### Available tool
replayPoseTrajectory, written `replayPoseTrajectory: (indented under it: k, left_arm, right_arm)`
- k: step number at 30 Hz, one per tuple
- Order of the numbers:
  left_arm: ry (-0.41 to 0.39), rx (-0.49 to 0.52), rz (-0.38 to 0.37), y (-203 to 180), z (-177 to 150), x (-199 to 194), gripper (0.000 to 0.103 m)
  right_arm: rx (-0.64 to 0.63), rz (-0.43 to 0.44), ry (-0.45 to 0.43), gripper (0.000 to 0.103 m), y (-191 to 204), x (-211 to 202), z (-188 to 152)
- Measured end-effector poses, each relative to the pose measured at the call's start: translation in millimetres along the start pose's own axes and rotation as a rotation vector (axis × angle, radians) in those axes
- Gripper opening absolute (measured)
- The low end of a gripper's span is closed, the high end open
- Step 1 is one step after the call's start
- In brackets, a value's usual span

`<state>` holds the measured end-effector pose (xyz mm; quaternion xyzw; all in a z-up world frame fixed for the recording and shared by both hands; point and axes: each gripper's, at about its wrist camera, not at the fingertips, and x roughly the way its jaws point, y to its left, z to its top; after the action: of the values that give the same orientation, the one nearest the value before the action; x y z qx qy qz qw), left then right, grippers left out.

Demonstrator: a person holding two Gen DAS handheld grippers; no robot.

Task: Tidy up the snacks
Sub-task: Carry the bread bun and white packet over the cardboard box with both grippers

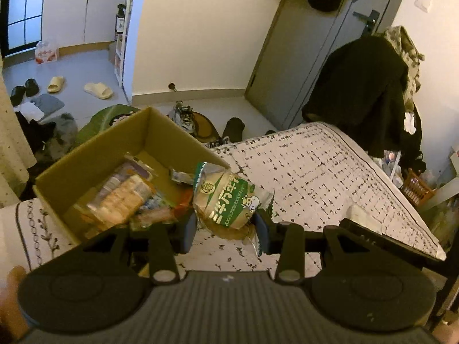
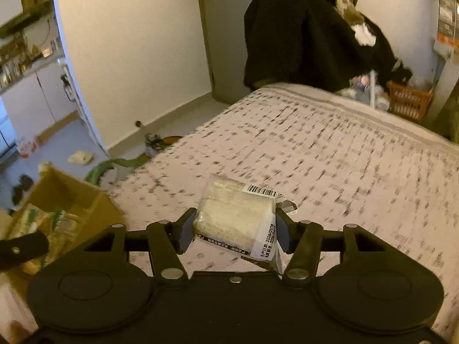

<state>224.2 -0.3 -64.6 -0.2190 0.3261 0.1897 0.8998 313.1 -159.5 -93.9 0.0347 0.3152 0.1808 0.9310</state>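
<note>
Left gripper: clamped on green-labelled bread pack, held above bed, right of cardboard box.
Right gripper: clear cake pack pinched; held over bed.
Box contents: blurred snacks, partly hidden.

A bed with a speckled white cover fills the room's middle. Dark clothes hang beyond its far corner, beside a grey door. Pale slippers and sneakers lie on the floor past its far edge.
</note>
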Motion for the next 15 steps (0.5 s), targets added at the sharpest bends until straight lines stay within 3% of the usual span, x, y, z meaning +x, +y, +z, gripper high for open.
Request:
replayPoseTrajectory:
  k: [4, 12, 15]
  left_arm:
    - [-0.003, -0.019, 0.000, 10.6, 1.6, -11.4, 0.042]
    - [-0.053, 0.005, -0.011, 33.6, 1.1, -40.1, 0.042]
    - [-0.059, -0.005, -0.005, 43.7, 1.9, -46.7, 0.042]
  right_arm:
    - [0.009, 0.029, 0.002, 0.055, 14.6, -7.5, -7.3]
    - [0.026, 0.115, -0.079, 0.055, 37.3, -43.0, -4.3]
    - [-0.025, 0.136, -0.106, 0.055, 51.8, -51.0, -8.3]
